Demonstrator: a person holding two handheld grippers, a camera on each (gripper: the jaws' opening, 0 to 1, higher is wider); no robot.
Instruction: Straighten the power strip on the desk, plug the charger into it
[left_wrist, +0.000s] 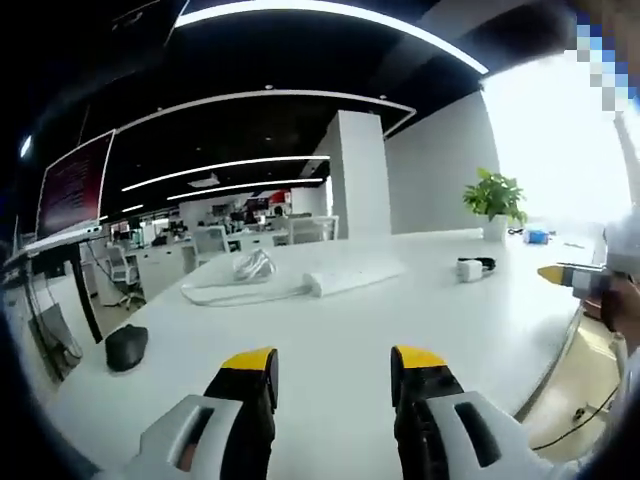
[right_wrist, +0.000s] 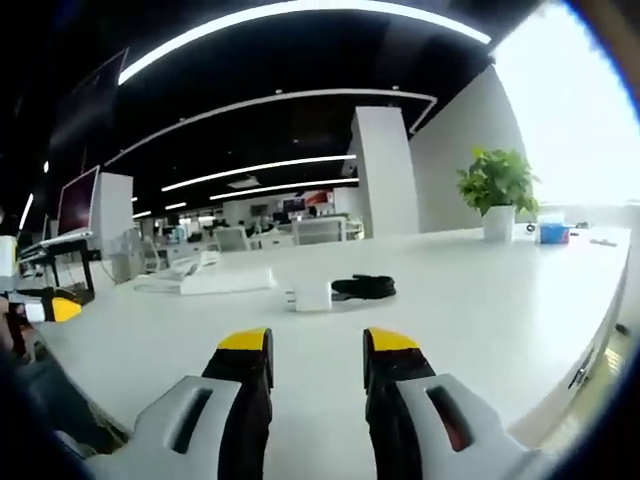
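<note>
Both claws (left_wrist: 334, 370) (right_wrist: 316, 352) released, empty; power strip (left_wrist: 352, 276) mid-desk (left_wrist: 330, 330) looks light, stiff, likely slippery — grip long sides.

Open office: white pillar (left_wrist: 358, 170), dark ceiling, bright window (right_wrist: 580, 130).

Both cameras low over the white table (left_wrist: 330, 340), facing across it.
Both views share the potted plant (right_wrist: 497, 185) and white charger (right_wrist: 312, 296).
</note>
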